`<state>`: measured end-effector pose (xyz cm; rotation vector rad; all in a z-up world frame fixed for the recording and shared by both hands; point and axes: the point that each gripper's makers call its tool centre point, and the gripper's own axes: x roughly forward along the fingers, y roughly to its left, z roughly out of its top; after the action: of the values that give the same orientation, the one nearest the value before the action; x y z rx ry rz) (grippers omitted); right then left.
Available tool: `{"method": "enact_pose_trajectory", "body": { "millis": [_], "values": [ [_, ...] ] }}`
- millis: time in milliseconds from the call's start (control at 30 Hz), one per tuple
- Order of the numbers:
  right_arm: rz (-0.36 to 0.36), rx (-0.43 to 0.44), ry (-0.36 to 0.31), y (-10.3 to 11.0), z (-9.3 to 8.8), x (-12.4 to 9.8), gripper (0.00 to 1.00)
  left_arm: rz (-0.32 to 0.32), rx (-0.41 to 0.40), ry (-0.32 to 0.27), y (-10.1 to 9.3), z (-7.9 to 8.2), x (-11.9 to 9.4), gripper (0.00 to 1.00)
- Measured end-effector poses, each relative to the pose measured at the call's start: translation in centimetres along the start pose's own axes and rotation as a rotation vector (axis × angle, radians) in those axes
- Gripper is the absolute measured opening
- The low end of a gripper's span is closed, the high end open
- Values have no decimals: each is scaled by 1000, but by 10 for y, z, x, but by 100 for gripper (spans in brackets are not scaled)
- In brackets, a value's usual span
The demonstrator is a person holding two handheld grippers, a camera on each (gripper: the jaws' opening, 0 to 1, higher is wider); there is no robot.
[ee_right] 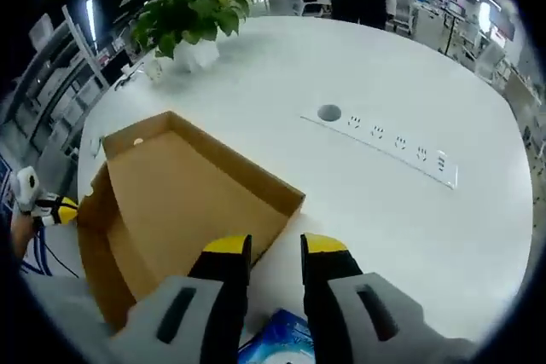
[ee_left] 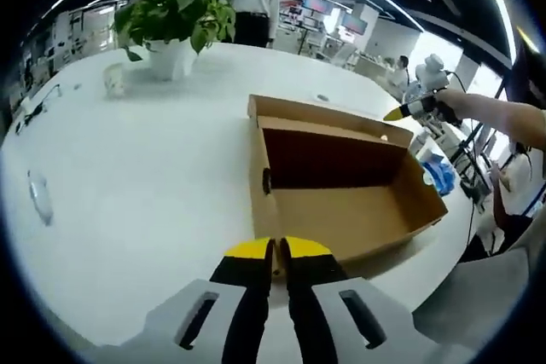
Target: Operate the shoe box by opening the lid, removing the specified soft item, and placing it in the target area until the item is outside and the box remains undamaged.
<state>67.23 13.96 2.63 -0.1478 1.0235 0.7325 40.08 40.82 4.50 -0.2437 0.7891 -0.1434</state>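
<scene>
The brown cardboard shoe box (ee_left: pixel 341 210) lies open on the white table (ee_left: pixel 153 168), its lid (ee_left: pixel 333 117) folded back and its inside bare. My left gripper (ee_left: pixel 277 251) is shut at the box's near corner, with a thin strip of cardboard wall between its yellow tips. A blue-and-white soft pack (ee_left: pixel 439 175) lies on the table just past the box's far end. My right gripper (ee_right: pixel 273 249) hovers open over the box's (ee_right: pixel 179 202) edge, and the soft pack (ee_right: pixel 277 334) shows low between its jaws, untouched. The right gripper (ee_left: pixel 408 111) also enters the left gripper view, held by a person's arm.
A potted plant (ee_left: pixel 175 14) stands at the table's far side, with a small cup (ee_left: pixel 113 78) near it. A socket strip (ee_right: pixel 388 147) and a round port (ee_right: pixel 328 113) are set into the tabletop. People stand beyond the table. The table edge runs close to the soft pack.
</scene>
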Motion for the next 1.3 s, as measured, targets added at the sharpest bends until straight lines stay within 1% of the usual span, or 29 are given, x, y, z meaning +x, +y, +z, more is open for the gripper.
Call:
{"method": "enact_pose_trajectory", "body": {
  "millis": [100,133,167,200,233,267,333,400,433,533,700,867,967,1233,1300],
  "values": [
    [-12,58,-4,-2,0,6,19,5,-1,-4,0,-1,0,2],
    [-5,116,-11,0,1,9,18,6,1,-5,1,-1,1,2],
    [2,140,-16,1,1,10,17,8,3,-6,0,-1,1,2],
    [14,193,-19,4,1,12,16,11,5,-7,0,-1,1,2],
    [20,221,-14,5,0,14,16,13,9,-8,1,-1,1,2],
    [17,230,-4,2,-1,17,16,13,8,-9,1,-1,1,2],
    [10,224,-15,-1,1,19,14,15,6,-10,1,0,2,2],
    [-3,242,-11,-1,0,22,12,18,9,-8,0,0,2,2],
    [-15,269,0,-2,-3,23,10,19,5,-8,0,0,2,2],
    [-25,281,22,-5,-8,24,7,17,-1,-8,0,-1,2,1],
    [-32,292,26,-4,-8,23,5,15,-2,-13,0,0,3,1],
    [-53,284,0,-2,-2,14,2,12,-4,-11,-1,0,3,1],
    [-60,256,-20,0,3,7,2,11,3,-9,-1,0,3,1],
    [-65,229,-69,3,12,-13,1,12,-3,-13,0,1,4,1],
    [-66,224,-91,4,15,-19,1,12,-10,-16,0,1,4,1]
  ]
}}
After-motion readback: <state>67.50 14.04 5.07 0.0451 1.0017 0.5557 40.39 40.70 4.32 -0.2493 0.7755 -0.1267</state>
